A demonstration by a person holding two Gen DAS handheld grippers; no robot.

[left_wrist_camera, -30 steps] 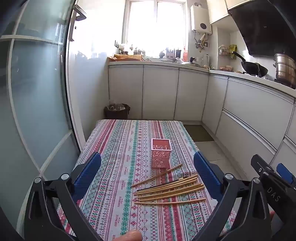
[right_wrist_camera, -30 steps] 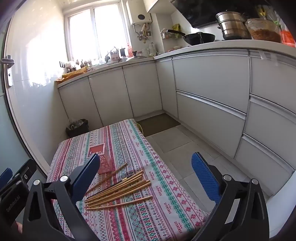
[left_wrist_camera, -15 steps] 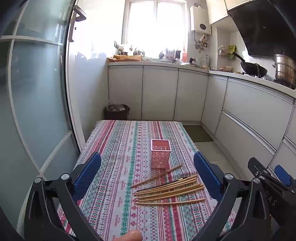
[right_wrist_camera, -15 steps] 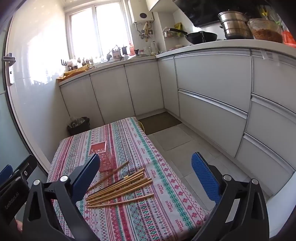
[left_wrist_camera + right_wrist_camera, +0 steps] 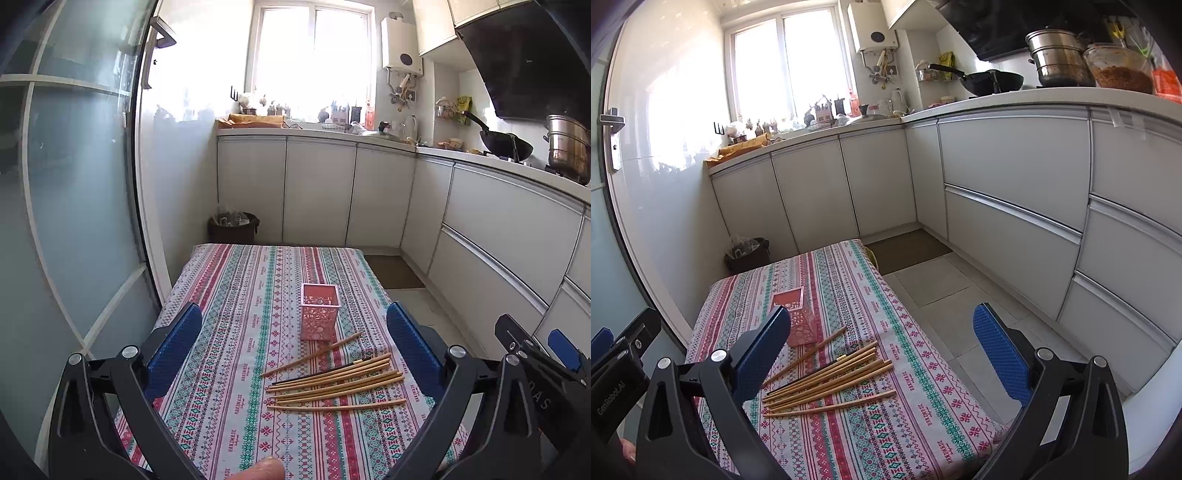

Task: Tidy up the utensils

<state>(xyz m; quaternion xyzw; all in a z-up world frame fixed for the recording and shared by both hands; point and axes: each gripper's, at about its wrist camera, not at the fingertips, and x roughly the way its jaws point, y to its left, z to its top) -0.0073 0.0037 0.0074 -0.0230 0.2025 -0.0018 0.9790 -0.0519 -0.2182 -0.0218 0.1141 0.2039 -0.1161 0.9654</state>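
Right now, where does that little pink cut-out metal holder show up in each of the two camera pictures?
Left wrist view: the pink square cut-out metal holder stands upright near the picture's middle, on the striped patterned tablecloth, just beyond the wooden chopsticks.
Right wrist view: the holder sits left of centre, partly hidden behind a blue jaw pad.
Shared landmark: the chopsticks fanned out in front of the holder.
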